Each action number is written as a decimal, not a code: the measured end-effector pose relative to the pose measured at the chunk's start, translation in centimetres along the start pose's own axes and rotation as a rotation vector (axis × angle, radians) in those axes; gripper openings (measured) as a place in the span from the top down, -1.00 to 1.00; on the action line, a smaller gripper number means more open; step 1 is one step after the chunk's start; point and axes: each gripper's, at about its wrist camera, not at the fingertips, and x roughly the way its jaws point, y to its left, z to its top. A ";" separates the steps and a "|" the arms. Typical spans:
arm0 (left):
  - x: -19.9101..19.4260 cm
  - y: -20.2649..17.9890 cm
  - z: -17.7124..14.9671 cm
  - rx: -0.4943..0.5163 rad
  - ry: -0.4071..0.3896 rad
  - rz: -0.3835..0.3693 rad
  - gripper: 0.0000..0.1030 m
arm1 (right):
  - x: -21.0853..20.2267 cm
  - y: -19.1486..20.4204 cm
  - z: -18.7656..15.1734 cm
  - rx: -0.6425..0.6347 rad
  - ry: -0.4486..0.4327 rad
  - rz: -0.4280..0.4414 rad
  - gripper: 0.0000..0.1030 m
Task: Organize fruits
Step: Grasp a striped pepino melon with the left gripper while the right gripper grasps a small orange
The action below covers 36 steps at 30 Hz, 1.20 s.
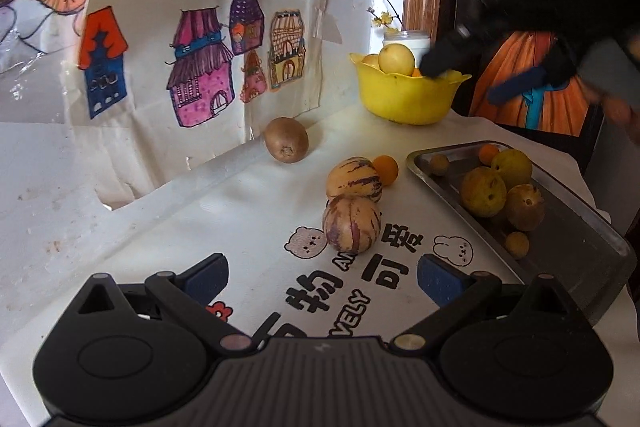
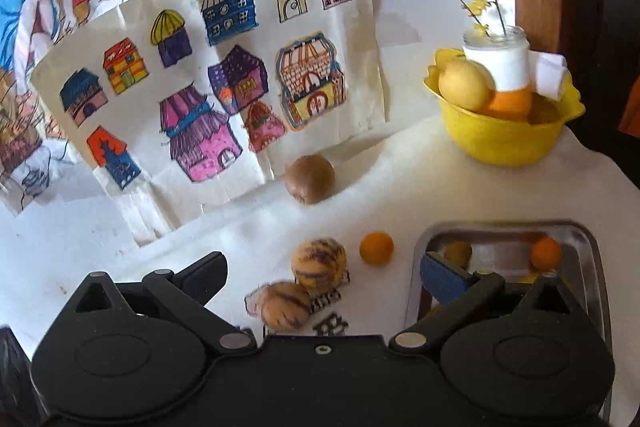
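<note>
Two striped pepino melons [image 1: 352, 203] [image 2: 304, 283] lie mid-table beside a small orange [image 1: 386, 169] [image 2: 376, 247]. A brown kiwi [image 1: 286, 139] [image 2: 309, 179] lies near the back wall. A yellow bowl [image 1: 404, 99] [image 2: 500, 143] holds pale round fruits and an orange. A steel tray [image 1: 560, 227] [image 2: 584, 239] holds yellow-green fruits and small orange ones. My left gripper [image 1: 322, 277] is open and empty, just short of the nearer melon. My right gripper [image 2: 322, 275] is open and empty, raised above the melons and the tray's left edge; it shows blurred at the upper right of the left wrist view [image 1: 520, 67].
Children's drawings of houses [image 1: 192, 39] [image 2: 208, 79] hang on the back wall. A glass jar with yellow twigs [image 1: 408, 39] [image 2: 496, 55] stands behind the bowl. A white cloth with printed bears and letters [image 1: 240, 227] covers the table. A dark wooden frame rises at the right.
</note>
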 end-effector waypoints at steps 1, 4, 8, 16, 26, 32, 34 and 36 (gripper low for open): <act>0.1 -0.1 0.1 0.003 0.000 0.000 -0.99 | 0.2 -0.1 0.5 0.005 0.005 -0.003 -0.99; 0.6 -0.3 0.4 0.004 0.000 -0.002 -0.99 | 1.0 -0.4 2.0 0.028 0.022 0.010 -0.99; 1.3 -0.5 0.7 0.008 0.006 -0.002 -0.99 | 1.9 -0.9 2.8 0.071 0.044 0.026 -0.99; 2.9 -0.8 0.9 0.002 0.020 -0.005 -0.99 | 4.4 -1.3 2.6 0.106 0.097 0.064 -0.99; 5.4 -1.4 1.4 -0.031 0.015 0.016 -0.99 | 8.1 -3.1 2.0 0.237 0.121 0.091 -0.96; 6.8 -1.4 1.6 -0.066 0.013 0.046 -0.94 | 10.2 -3.6 1.5 0.249 0.118 0.050 -0.73; 7.2 -1.1 1.6 -0.090 0.017 0.049 -0.90 | 10.8 -3.7 1.3 0.254 0.119 0.039 -0.64; 7.6 -0.9 1.6 -0.113 0.018 0.050 -0.85 | 11.3 -3.9 1.2 0.263 0.120 0.029 -0.57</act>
